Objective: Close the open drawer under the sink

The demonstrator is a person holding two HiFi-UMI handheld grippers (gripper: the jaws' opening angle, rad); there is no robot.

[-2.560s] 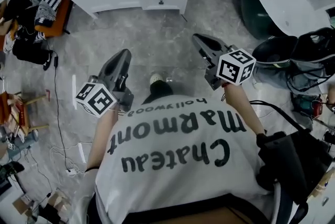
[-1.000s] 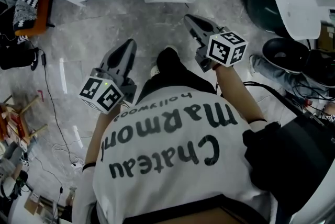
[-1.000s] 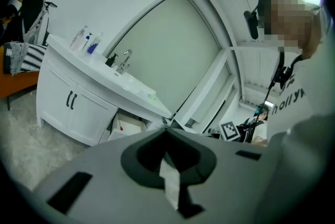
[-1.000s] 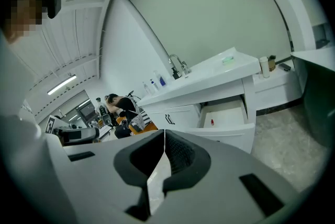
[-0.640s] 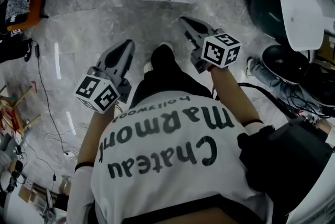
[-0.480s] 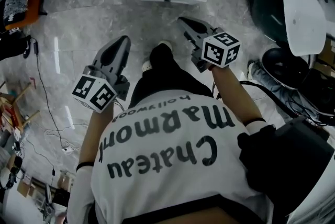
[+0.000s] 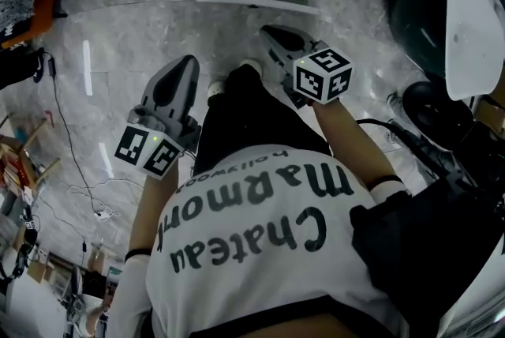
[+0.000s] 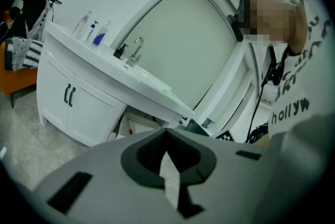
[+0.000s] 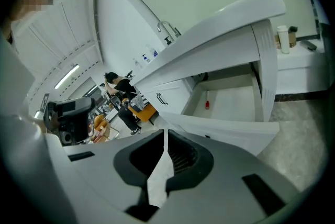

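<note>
The drawer (image 7: 256, 3) under the sink stood pulled out from the white vanity (image 8: 84, 113), its front panel facing the person. A small red item (image 9: 207, 105) lay inside it against the back wall.

The right claw (image 7: 272, 32) hung just short of the drawer's front panel, pointing at it and a little downward. In the head view a strip of marble floor (image 7: 126, 52) showed between its tips and the panel. In its own view the right claw (image 9: 165, 131) had its jaws pressed together with nothing between them, and the drawer (image 9: 230, 102) filled the frame just beyond the tips.

The left claw (image 7: 185, 60) was farther back from the drawer and off to its left, over the floor. Its own view showed the left claw (image 8: 166, 131) with its jaws closed and empty too.

Left of the drawer were the vanity's two cabinet doors (image 8: 68, 94) with dark handles. Above it rose the faucet (image 8: 137, 50).
</note>
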